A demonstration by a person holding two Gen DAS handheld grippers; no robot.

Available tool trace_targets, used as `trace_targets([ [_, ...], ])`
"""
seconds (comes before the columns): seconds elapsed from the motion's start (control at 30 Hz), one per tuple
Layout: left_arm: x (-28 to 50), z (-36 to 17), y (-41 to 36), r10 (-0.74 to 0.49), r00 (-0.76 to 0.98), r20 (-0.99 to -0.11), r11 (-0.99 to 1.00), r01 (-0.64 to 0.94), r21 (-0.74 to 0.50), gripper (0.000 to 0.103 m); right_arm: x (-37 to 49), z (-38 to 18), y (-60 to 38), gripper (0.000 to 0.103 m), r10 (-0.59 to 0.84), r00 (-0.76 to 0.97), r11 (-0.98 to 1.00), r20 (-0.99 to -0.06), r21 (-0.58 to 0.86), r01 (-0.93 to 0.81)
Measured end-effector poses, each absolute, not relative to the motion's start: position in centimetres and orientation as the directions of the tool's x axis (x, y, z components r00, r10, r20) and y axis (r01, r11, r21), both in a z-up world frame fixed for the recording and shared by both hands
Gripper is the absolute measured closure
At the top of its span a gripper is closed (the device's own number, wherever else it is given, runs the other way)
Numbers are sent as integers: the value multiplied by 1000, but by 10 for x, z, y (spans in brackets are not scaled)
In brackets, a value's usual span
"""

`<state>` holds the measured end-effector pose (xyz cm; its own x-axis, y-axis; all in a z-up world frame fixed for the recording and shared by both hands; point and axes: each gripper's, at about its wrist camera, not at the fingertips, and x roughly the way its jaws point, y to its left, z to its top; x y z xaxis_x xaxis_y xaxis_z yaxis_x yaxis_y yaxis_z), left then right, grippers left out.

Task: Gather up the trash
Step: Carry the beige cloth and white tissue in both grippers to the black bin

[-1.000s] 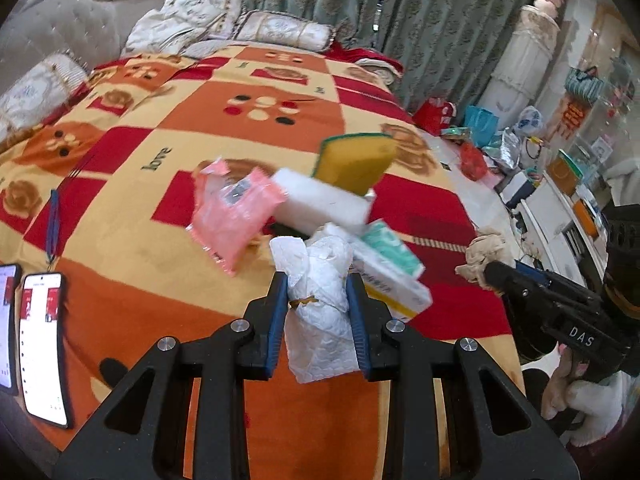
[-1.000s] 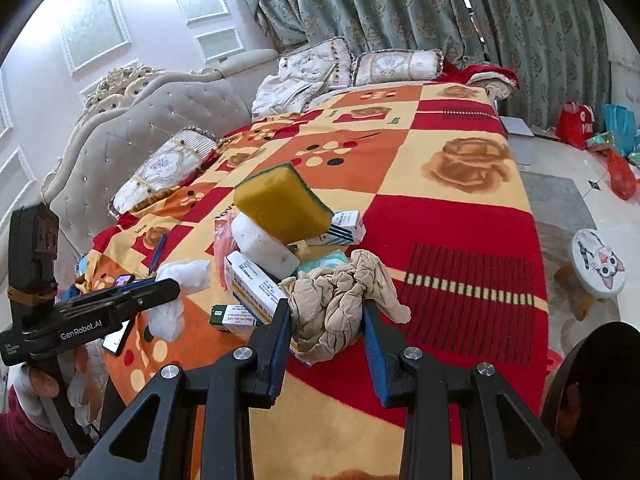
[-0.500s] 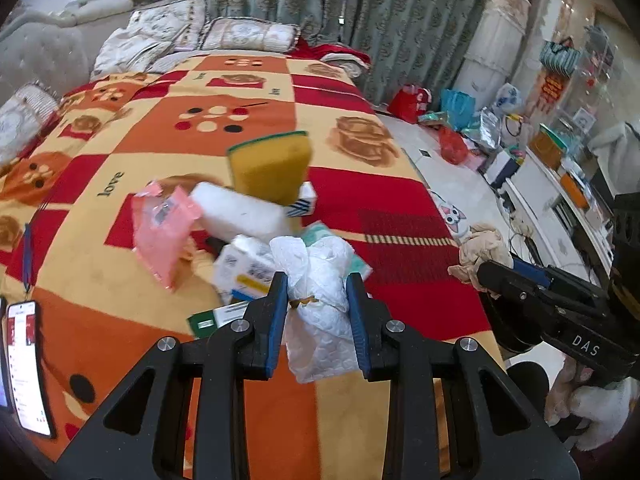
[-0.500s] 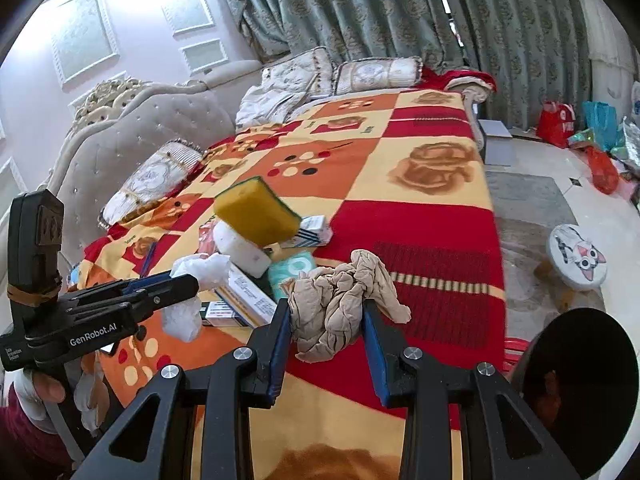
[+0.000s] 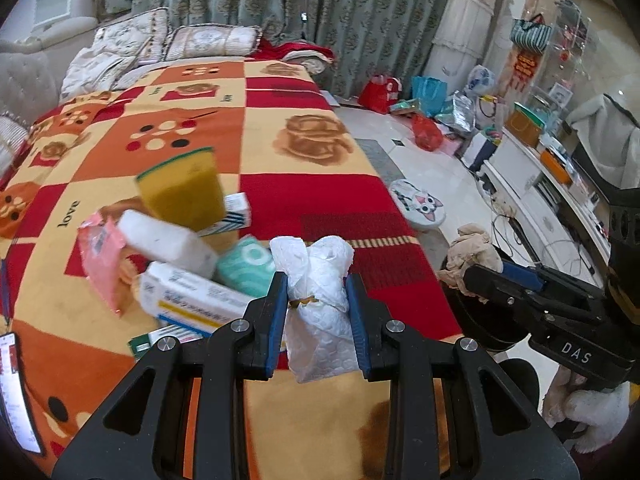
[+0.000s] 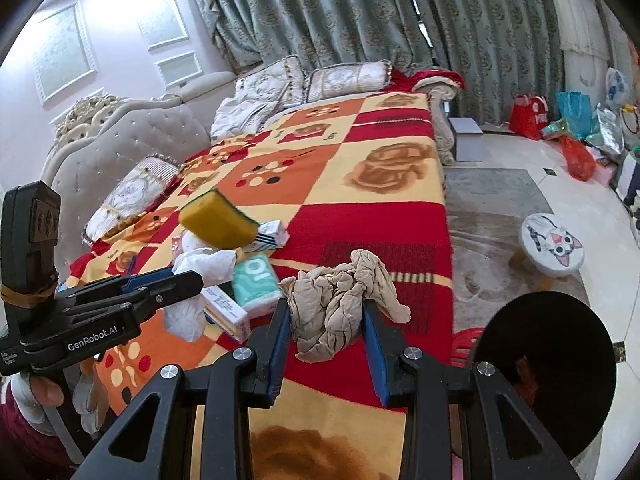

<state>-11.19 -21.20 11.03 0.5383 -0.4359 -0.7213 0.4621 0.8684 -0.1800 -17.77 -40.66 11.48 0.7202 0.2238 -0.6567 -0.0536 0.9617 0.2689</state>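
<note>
My left gripper [image 5: 316, 300] is shut on a white crumpled paper towel wad [image 5: 316, 308] with a rubber band around its middle, held above the bed's near edge. My right gripper [image 6: 326, 316] is shut on a beige crumpled cloth [image 6: 340, 308]. In the left wrist view the right gripper [image 5: 480, 276] with its beige cloth [image 5: 472, 252] hangs past the bed's right edge, over a black bin [image 5: 480, 328]. The black bin's [image 6: 548, 364] round mouth shows at the lower right of the right wrist view. The left gripper [image 6: 192, 280] and its white wad [image 6: 188, 308] appear at the left there.
A pile lies on the patterned blanket [image 5: 304, 200]: yellow sponge [image 5: 182, 188], white block [image 5: 164, 240], pink packet [image 5: 102, 260], teal tissue pack [image 5: 248, 264], white medicine box [image 5: 192, 296]. A phone [image 5: 16, 392] lies at left. A cat-face stool [image 6: 552, 244] and bags [image 6: 576, 160] stand on the floor.
Both grippers have swung rightward along the bed toward its right edge, each keeping its load. The black bin has come into the right wrist view.
</note>
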Motion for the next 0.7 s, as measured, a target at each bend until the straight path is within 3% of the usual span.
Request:
trace_targets([
  [0.7, -118, 95, -332, -548, 377, -747, 749, 618, -238, 76, -214, 90, -498, 70, 79, 706, 945, -704, 279, 173],
])
